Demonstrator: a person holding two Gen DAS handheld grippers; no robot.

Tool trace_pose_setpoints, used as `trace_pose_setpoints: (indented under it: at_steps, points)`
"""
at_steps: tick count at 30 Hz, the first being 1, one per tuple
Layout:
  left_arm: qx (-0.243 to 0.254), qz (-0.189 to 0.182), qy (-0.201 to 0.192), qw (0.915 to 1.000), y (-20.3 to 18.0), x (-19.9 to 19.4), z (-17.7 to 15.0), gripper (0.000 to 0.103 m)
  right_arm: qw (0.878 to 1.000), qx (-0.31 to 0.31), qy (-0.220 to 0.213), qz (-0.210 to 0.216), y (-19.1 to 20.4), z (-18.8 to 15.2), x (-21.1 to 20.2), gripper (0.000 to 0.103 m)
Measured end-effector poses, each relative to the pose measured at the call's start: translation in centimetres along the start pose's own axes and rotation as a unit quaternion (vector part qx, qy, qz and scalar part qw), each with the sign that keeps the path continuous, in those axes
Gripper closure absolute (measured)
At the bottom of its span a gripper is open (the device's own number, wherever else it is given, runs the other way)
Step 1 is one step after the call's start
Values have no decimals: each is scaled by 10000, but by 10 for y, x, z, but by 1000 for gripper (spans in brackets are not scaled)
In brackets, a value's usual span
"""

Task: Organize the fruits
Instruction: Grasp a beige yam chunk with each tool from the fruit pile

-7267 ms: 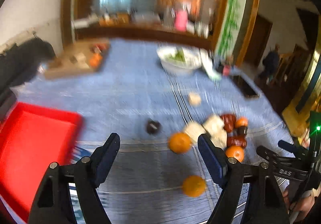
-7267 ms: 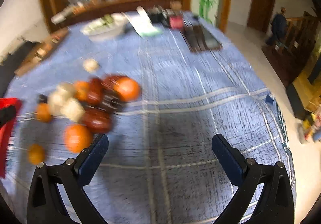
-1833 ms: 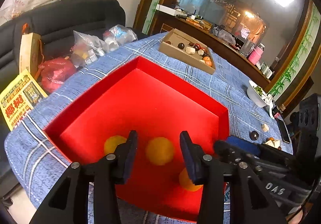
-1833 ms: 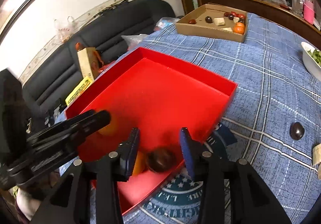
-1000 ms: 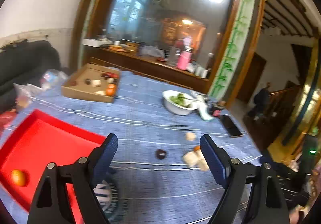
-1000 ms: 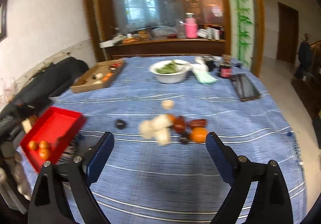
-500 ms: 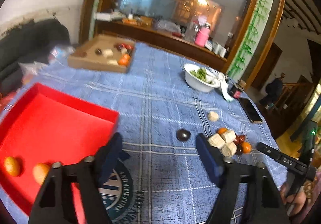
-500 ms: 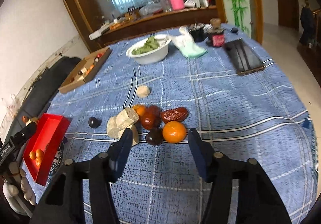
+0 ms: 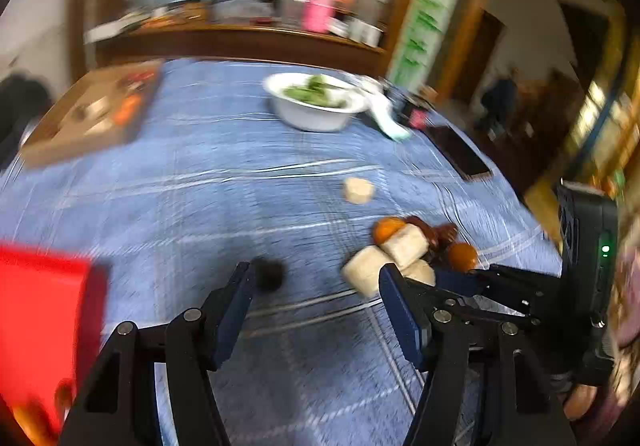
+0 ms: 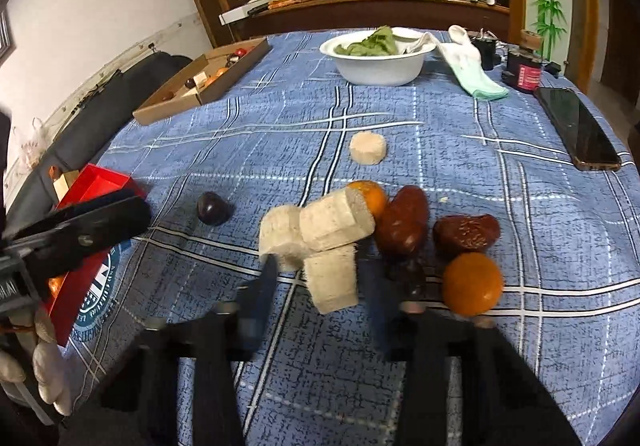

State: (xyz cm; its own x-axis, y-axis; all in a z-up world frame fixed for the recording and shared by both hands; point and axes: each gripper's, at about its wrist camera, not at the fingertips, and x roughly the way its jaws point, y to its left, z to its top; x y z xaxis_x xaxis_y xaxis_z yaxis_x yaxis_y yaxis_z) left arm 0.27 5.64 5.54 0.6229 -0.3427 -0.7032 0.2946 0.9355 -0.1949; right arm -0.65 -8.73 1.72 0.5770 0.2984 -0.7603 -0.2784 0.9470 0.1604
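Observation:
A pile of fruit lies on the blue checked cloth: pale cut chunks (image 10: 332, 226), red dates (image 10: 466, 232), a dark fruit (image 10: 408, 274) and two oranges (image 10: 472, 284). A dark plum (image 10: 212, 208) lies apart on the left. My right gripper (image 10: 320, 286) is open, its fingers either side of the nearest pale chunk (image 10: 334, 280). My left gripper (image 9: 316, 302) is open and empty, between the plum (image 9: 270, 274) and the pile (image 9: 400, 246). The red tray (image 9: 44, 310) is at the left edge and also shows in the right wrist view (image 10: 94, 182).
A white bowl of greens (image 10: 378, 56), a cardboard box of fruit (image 10: 204, 84), a phone (image 10: 576, 134), a pale cloth (image 10: 472, 64) and a dark jar (image 10: 524, 72) stand further back. A single pale round piece (image 10: 368, 148) lies beyond the pile. A black sofa (image 10: 100, 102) borders the table's left.
Both grippers have moved closer to the fruit pile. My right gripper has narrowed and now brackets the nearest pale chunk. The left view is blurred by motion.

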Motion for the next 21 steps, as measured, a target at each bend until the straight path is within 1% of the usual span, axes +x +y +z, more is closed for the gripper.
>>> trace_pose_setpoints:
  at_steps: [3,5,8,11,12,13,14,16,18,19,20,21]
  points:
    - [246,-69,200,9995,-10,18,4,36,9995,217,-14,214,-11,-3,-7,79]
    - [355,-145,272,9989,-15,25,3,36,9990,384,-54,214,-19,-3,-11,79]
    - [523,-292,363,9975,-22,37,3,36,9960,724,-224,468,-32,-1,-21,79]
    - [702,-467,504,9952,-29,52,2,36,9937,922,-430,462,-41,1,-31,79]
    - [765,-480,557,9944,-32,57,2,36,9932,963,-459,472,-43,1,-33,79]
    - [796,-583,588,9934,-36,61,1,33,9930,978,-452,492,-44,1,-33,79]
    - [799,-677,600,9927,-38,64,1,33,9928,993,-439,511,-45,2,-33,79]
    - [882,-616,555,9926,-43,65,0,32,9931,966,-408,527,-44,2,-31,79]
    - [842,-616,524,9932,-45,64,0,39,9937,924,-423,462,-43,3,-31,79]
    - [759,-626,480,9940,-44,62,-1,47,9934,940,-430,493,-44,3,-31,79]
    - [694,-580,422,9950,-42,59,-1,59,9932,948,-434,510,-44,3,-30,79]
    - [641,-476,389,9960,-40,57,0,64,9934,941,-436,489,-44,2,-30,79]
